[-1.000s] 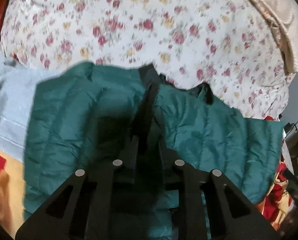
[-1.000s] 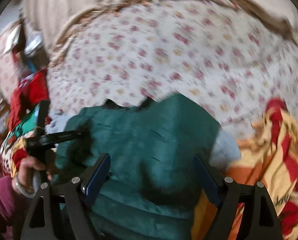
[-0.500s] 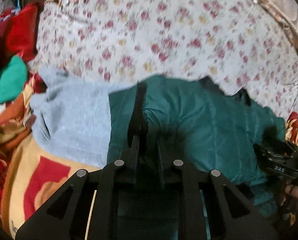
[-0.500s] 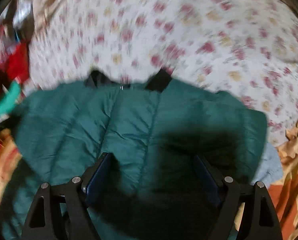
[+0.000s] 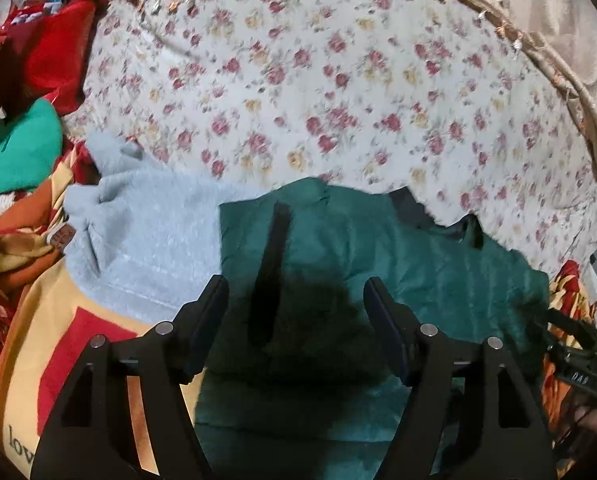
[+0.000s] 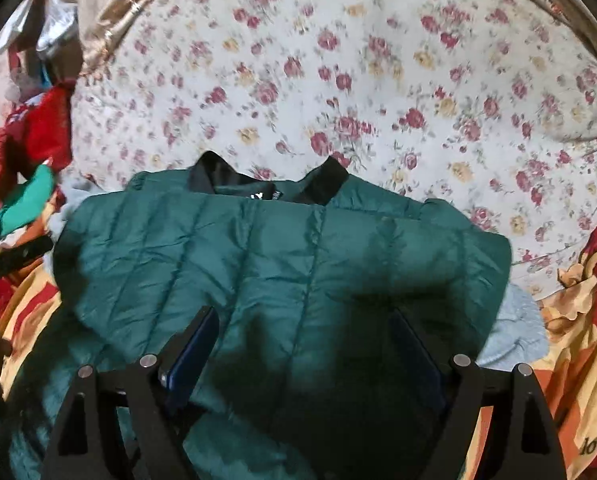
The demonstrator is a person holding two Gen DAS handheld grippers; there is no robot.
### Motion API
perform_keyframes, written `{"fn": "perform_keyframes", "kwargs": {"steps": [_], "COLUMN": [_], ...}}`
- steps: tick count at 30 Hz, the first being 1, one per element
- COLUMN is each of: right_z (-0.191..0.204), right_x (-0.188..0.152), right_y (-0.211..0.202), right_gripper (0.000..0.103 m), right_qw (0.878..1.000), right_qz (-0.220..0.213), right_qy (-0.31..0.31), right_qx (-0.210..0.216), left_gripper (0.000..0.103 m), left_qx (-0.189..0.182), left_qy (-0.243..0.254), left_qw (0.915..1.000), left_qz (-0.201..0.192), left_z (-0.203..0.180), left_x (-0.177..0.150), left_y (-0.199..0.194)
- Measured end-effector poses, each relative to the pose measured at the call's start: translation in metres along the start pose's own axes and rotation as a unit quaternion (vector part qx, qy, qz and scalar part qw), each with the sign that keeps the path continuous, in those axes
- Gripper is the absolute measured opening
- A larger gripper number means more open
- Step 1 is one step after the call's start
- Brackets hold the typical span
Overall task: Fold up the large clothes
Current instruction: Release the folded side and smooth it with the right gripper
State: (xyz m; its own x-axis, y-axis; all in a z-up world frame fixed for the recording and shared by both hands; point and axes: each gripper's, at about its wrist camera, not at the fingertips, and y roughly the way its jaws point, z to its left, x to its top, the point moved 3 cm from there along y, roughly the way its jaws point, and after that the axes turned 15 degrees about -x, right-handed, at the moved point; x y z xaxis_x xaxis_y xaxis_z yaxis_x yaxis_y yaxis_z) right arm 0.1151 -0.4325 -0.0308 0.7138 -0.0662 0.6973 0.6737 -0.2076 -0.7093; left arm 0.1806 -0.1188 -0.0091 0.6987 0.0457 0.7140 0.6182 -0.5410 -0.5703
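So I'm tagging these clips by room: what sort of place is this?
Most likely a bedroom: a floral bedsheet covers a bed, a green quilted jacket lies on it, and loose clothes are piled at the side.

A: Where does the left wrist view look from?
B: Along the left gripper (image 5: 296,320), tilted down, close over the jacket (image 5: 398,260), with the grey garment (image 5: 146,236) at its left.
A: And the right wrist view?
B: Along the right gripper (image 6: 304,344), also tilted down and close above the jacket (image 6: 258,256), facing its collar (image 6: 322,180).
A: What do the two views share?
B: The jacket, the floral sheet (image 5: 318,80) (image 6: 378,80) beyond it, and the red-and-yellow blanket (image 5: 42,340) (image 6: 578,320) at the sides.
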Motion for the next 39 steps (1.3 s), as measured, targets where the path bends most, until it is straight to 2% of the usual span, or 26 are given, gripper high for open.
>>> {"fn": "perform_keyframes", "kwargs": {"steps": [6, 10, 13, 18, 20, 23, 27, 29, 31, 34, 39], "right_z": [0.0, 0.005, 0.006, 0.004, 0.005, 0.001, -0.009, -0.011, -0.015, -0.014, -0.012], "right_x": [0.001, -0.008, -0.011, -0.009, -0.009, -0.005, -0.005, -0.01, -0.019, -0.034, -0.029], "right_y": [0.019, 0.058, 0.071, 0.087, 0.086, 0.069, 0.029, 0.021, 0.027, 0.057, 0.064], "right_gripper": [0.085, 0.086, 0.089, 0.098, 0.099, 0.098, 0.098, 0.098, 0.098, 0.097, 0.099], "right_qw": [1.0, 0.999, 0.999, 0.998, 0.998, 0.998, 0.999, 0.999, 0.999, 0.997, 0.997], "right_qz": [0.001, 0.032, 0.025, 0.026, 0.026, 0.022, -0.006, -0.008, 0.01, 0.05, 0.058], "right_qy": [0.003, 0.003, 0.01, 0.024, 0.021, 0.027, 0.044, 0.041, 0.039, 0.034, 0.031], "right_qx": [-0.024, -0.042, -0.044, -0.049, -0.054, -0.043, -0.02, -0.027, -0.037, -0.045, -0.05], "left_gripper": [0.07, 0.071, 0.076, 0.081, 0.082, 0.082, 0.082, 0.083, 0.084, 0.09, 0.091], "left_qx": [0.014, 0.043, 0.044, 0.051, 0.051, 0.052, 0.053, 0.054, 0.056, 0.054, 0.04], "left_qy": [0.02, 0.026, 0.023, 0.027, 0.024, 0.025, 0.027, 0.029, 0.03, 0.033, 0.015], "left_qw": [0.9994, 0.9967, 0.9971, 0.9964, 0.9963, 0.9961, 0.9961, 0.9961, 0.9959, 0.9958, 0.9967], "left_qz": [0.026, 0.064, 0.058, 0.062, 0.065, 0.067, 0.065, 0.064, 0.064, 0.066, 0.07], "left_z": [-0.011, -0.003, 0.004, 0.008, 0.009, 0.009, 0.008, 0.009, 0.008, 0.007, 0.01], "left_x": [-0.009, -0.021, -0.023, -0.025, -0.026, -0.026, -0.026, -0.026, -0.026, -0.028, -0.023], "left_y": [0.039, 0.079, 0.089, 0.095, 0.097, 0.097, 0.097, 0.098, 0.099, 0.1, 0.089]}}
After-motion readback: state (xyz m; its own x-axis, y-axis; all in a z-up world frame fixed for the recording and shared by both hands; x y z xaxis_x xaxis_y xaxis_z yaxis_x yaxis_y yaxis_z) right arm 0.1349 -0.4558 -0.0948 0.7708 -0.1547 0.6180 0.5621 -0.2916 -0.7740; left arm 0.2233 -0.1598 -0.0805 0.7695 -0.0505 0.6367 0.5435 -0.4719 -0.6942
